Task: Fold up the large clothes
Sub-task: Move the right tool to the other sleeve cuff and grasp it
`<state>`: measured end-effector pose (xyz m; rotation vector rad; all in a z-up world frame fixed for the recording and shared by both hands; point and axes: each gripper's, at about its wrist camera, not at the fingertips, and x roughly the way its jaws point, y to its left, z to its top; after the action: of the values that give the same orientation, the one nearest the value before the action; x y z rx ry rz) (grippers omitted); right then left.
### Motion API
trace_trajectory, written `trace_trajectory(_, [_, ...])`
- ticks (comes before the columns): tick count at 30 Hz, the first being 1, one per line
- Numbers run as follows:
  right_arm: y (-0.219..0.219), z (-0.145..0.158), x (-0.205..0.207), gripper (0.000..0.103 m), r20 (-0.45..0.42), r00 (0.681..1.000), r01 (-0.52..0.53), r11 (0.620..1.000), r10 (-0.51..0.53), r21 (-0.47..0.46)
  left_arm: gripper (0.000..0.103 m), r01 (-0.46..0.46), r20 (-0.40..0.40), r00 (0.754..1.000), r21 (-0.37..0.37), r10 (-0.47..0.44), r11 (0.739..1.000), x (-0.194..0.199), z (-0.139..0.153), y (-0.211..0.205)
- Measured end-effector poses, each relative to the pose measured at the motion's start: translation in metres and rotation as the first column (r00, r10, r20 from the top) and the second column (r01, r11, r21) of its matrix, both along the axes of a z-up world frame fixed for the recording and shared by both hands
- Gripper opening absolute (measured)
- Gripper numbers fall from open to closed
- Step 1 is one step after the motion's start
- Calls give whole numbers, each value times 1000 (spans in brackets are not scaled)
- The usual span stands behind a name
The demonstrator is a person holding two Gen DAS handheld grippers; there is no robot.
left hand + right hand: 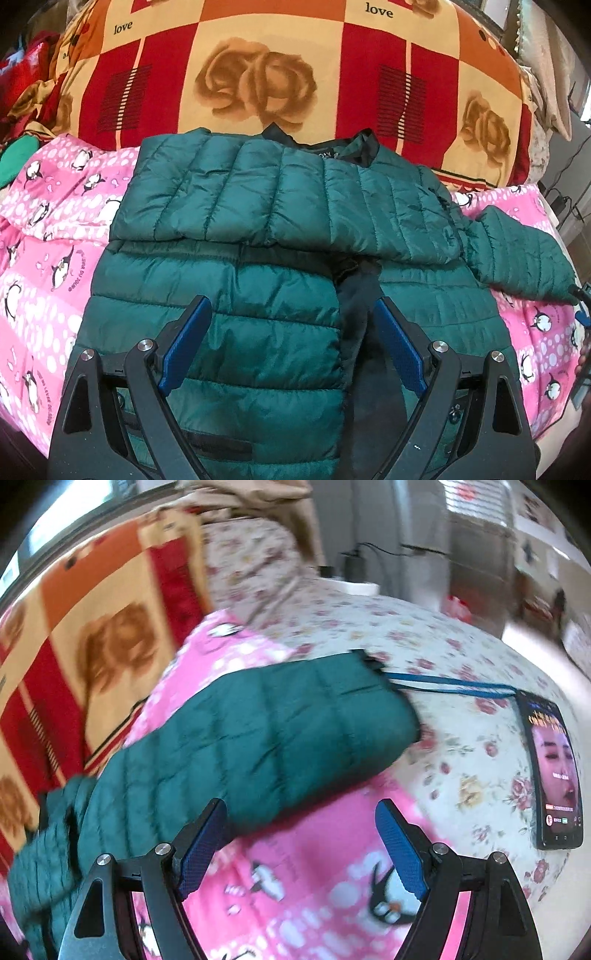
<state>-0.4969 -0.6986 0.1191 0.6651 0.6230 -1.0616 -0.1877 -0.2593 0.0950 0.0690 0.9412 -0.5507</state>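
A dark green quilted puffer jacket point(258, 229) lies spread on a pink penguin-print sheet point(44, 229), front up. Its left sleeve is folded across the chest, and its right sleeve point(517, 254) sticks out to the right. My left gripper point(291, 314) is open and empty, just above the jacket's lower front by the dark zipper opening. In the right wrist view the outstretched sleeve point(258, 738) runs from lower left to the cuff at upper middle. My right gripper point(301, 819) is open and empty over the pink sheet point(295, 886), its left finger beside the sleeve's near edge.
A red, orange and cream rose-print blanket point(277, 74) lies behind the jacket. A lit phone point(554, 771) with a blue lanyard point(450, 686) lies on a floral quilt point(424, 646) to the right of the sleeve cuff. Bedding is piled at the far left.
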Motion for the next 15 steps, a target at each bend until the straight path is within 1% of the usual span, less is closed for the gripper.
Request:
trace_trajectory(3, [-16, -9, -6, 80, 35, 999, 26, 998, -28, 57, 89, -7, -14, 1000, 4, 7, 1000, 4, -4, 1])
trace_trajectory(6, [-28, -17, -10, 80, 102, 993, 42, 994, -52, 104, 89, -10, -19, 1000, 4, 10, 1000, 6, -5, 1])
trace_trajectory(9, [-38, -20, -11, 80, 147, 986, 61, 992, -77, 109, 89, -13, -15, 1000, 4, 13, 1000, 7, -5, 3])
trace_trajectory(15, [-56, -19, -11, 80, 201, 972, 103, 990, -120, 93, 89, -31, -3, 1000, -5, 31, 1000, 9, -1, 11])
